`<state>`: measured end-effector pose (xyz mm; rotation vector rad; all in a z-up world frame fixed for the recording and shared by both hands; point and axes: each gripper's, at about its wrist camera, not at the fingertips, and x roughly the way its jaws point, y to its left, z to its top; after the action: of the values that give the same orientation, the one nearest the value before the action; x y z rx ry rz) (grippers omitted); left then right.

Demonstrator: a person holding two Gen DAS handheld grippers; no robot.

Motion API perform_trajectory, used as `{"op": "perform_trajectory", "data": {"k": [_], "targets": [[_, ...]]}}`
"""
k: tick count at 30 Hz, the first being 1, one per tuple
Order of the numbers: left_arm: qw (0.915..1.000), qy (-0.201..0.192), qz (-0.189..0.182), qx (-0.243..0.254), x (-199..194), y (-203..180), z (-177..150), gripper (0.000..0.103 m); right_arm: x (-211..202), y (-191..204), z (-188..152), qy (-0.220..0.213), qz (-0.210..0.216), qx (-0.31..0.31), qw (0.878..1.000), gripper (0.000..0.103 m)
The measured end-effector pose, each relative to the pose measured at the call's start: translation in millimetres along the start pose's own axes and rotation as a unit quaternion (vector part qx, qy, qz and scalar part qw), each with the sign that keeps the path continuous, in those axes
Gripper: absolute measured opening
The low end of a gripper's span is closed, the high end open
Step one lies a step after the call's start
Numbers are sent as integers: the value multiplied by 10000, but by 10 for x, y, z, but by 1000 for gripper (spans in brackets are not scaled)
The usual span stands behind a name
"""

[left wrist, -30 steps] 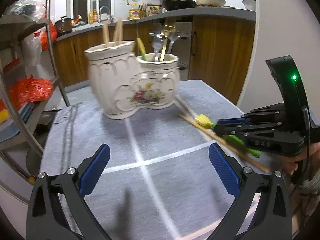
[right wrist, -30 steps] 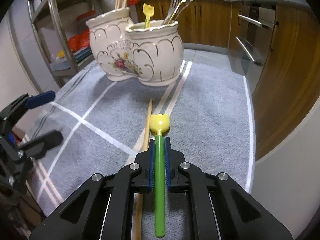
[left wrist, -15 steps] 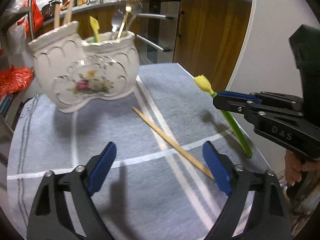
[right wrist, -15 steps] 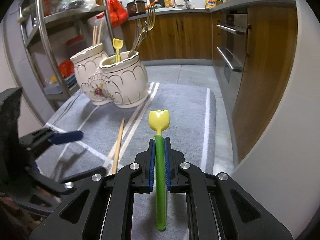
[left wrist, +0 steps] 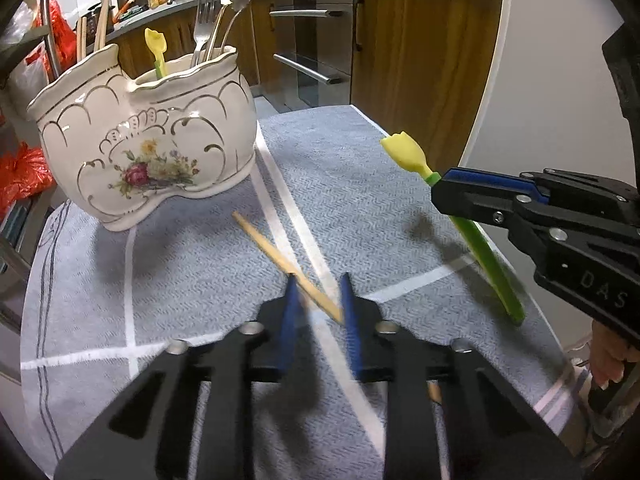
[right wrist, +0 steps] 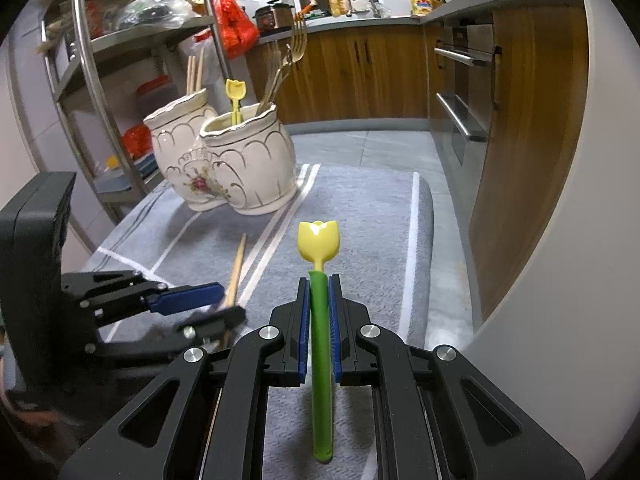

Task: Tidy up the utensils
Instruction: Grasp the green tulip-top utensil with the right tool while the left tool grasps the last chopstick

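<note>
A wooden chopstick [left wrist: 272, 246] lies slantwise on the grey striped cloth [left wrist: 200, 264]. My left gripper [left wrist: 318, 300] is closing, and the chopstick's near end runs between its blue pads, with a gap still showing. My right gripper [right wrist: 319, 280] is shut on the green handle of a yellow tulip-headed utensil [right wrist: 319, 240] and holds it above the cloth's right side. The right gripper [left wrist: 440, 190] also shows in the left wrist view. The white floral ceramic holder [left wrist: 148, 152] stands at the back. It holds forks [left wrist: 206, 12], a second tulip utensil [left wrist: 155, 42] and chopsticks [left wrist: 104, 20].
A metal shelf rack [right wrist: 92, 72] with bags stands left of the table. Wooden cabinets and an oven [right wrist: 460, 92] lie beyond the far edge. A white wall [right wrist: 560, 280] rises close on the right. The cloth's right edge [left wrist: 532, 304] runs near the table edge.
My left gripper moved in over the chopstick and its jaws narrowed from wide open to close around it. The right gripper lifted the tulip utensil off the cloth, then held still.
</note>
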<state>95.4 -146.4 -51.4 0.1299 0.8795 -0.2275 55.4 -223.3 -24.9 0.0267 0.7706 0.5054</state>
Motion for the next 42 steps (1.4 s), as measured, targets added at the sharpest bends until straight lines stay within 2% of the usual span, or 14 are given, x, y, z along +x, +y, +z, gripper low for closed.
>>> {"op": "perform_trajectory", "data": {"k": [8,18,21,33,36,40,42], "targets": [[9992,-38,-128,364,-54,132,25,0,28,54,-5,21,-16,-67,10000,10],[9995,19,-261,174,-178,397,-38,0,57,97,-5,33,-9,-118,9999,10],[9990,7,-439,-99,-218,432,-55,0,59,95,-3,32,-9,-105,9999,10],[9980,-19,-557,-297,-214,154,-124,0,40,84,6,6,18,-89,10000,10],[9990,-42,-363,-265,-184,128,-105,6,18,78,8,-18,22,-74,10000,10],[9996,-26,-171,-216,-92,98,-80,28,1,100,1,-48,36,-88,9999,10],[9999,-45,-54,-128,-59,74,-69,28,-7,122,-2,-67,47,-108,9999,10]]}}
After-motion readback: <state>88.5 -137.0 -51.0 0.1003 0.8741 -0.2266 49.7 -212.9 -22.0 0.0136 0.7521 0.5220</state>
